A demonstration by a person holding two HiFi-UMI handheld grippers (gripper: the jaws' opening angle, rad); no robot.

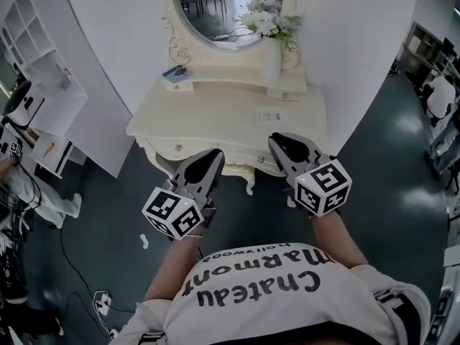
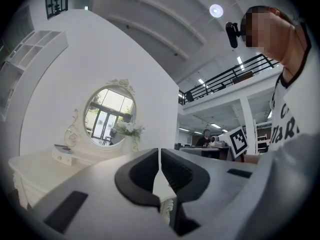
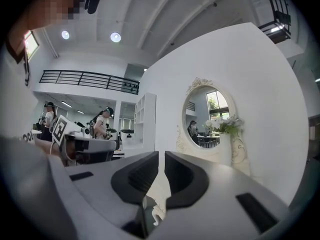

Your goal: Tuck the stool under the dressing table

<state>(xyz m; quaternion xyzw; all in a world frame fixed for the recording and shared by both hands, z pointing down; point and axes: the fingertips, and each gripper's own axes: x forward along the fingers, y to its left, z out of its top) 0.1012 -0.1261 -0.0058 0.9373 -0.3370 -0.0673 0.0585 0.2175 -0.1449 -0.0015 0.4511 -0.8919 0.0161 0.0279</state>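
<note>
The cream dressing table [image 1: 215,113] stands against a white wall, with an oval mirror [image 1: 223,13] and a vase of flowers [image 1: 273,31] on top. No stool shows in any view. My left gripper [image 1: 215,154] is held level at the table's front edge, shut and holding nothing. My right gripper [image 1: 277,139] is beside it, also shut and holding nothing, its tip over the front right of the tabletop. In the left gripper view the shut jaws [image 2: 159,154] face the table [image 2: 35,169] and mirror [image 2: 107,116]. In the right gripper view the gripper [image 3: 161,156] faces the mirror [image 3: 210,119].
A small box [image 1: 176,74] and a paper [image 1: 267,115] lie on the tabletop. A white shelf unit [image 1: 36,70] stands at the left, with a person [image 1: 21,185] near it. Cables [image 1: 100,300] lie on the dark floor at lower left. Chairs [image 1: 438,99] stand at the right.
</note>
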